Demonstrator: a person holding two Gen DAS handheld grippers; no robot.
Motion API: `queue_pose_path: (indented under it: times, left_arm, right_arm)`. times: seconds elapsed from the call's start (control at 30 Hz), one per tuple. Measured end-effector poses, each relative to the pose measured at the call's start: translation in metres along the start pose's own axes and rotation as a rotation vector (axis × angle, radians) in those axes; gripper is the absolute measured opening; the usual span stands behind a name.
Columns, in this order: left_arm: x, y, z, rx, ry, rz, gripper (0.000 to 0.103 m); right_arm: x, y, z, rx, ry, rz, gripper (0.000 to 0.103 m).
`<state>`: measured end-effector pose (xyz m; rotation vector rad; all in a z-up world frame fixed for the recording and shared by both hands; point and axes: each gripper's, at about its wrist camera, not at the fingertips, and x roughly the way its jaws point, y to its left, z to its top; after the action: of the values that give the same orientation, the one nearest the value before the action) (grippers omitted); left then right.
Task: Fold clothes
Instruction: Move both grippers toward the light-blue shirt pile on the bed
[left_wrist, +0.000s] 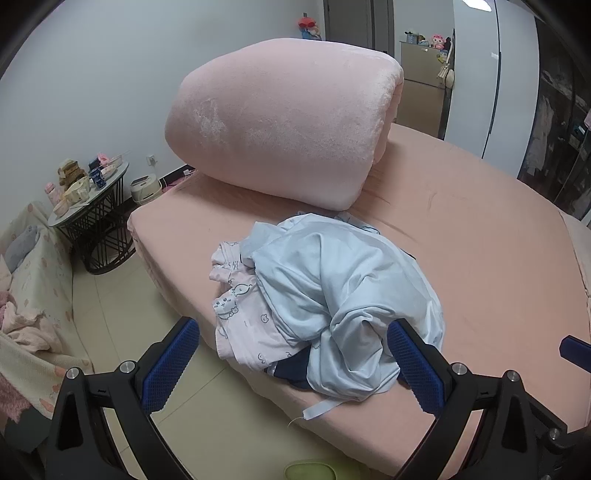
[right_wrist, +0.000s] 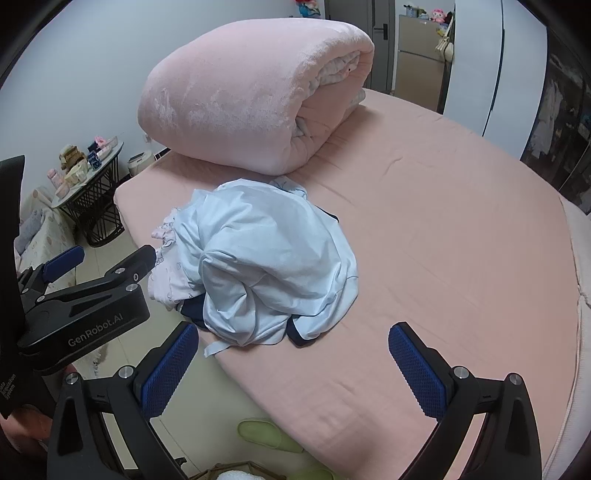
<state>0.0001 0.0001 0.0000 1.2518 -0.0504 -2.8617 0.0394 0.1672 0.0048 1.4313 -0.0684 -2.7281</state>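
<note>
A crumpled pile of clothes lies near the front left corner of the pink bed (left_wrist: 480, 258). On top is a light blue garment (left_wrist: 332, 288), also in the right wrist view (right_wrist: 266, 251). Under it are a pale pink printed garment (left_wrist: 240, 317) and a dark navy piece (left_wrist: 295, 369). My left gripper (left_wrist: 291, 339) is open and empty, its fingers on either side of the pile's near edge. My right gripper (right_wrist: 293, 343) is open and empty, just in front of the pile. The left gripper's body (right_wrist: 85, 306) shows at the left of the right wrist view.
A big rolled pink quilt (left_wrist: 280, 125) lies on the bed behind the pile. A round side table (left_wrist: 92, 206) with cups and boxes stands left of the bed. A sofa with cloths (left_wrist: 29, 295) is at far left. Green slippers (right_wrist: 269, 435) lie on the floor.
</note>
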Motion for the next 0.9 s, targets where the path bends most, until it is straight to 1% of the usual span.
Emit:
queue_pose_path:
  times: [0.37,0.9]
  left_arm:
    - [-0.0015,-0.0014,-0.0019,0.018,-0.002,-0.030,0.103]
    - [0.0031,-0.0099,-0.0044,0.056,0.036,-0.039,0.103]
  right_arm:
    - [0.0014,0.0017,0.0002,-0.005,0.000,-0.007,0.103]
    - [0.0085,0.0014,0.0030,-0.011,0.010,-0.012,0.103]
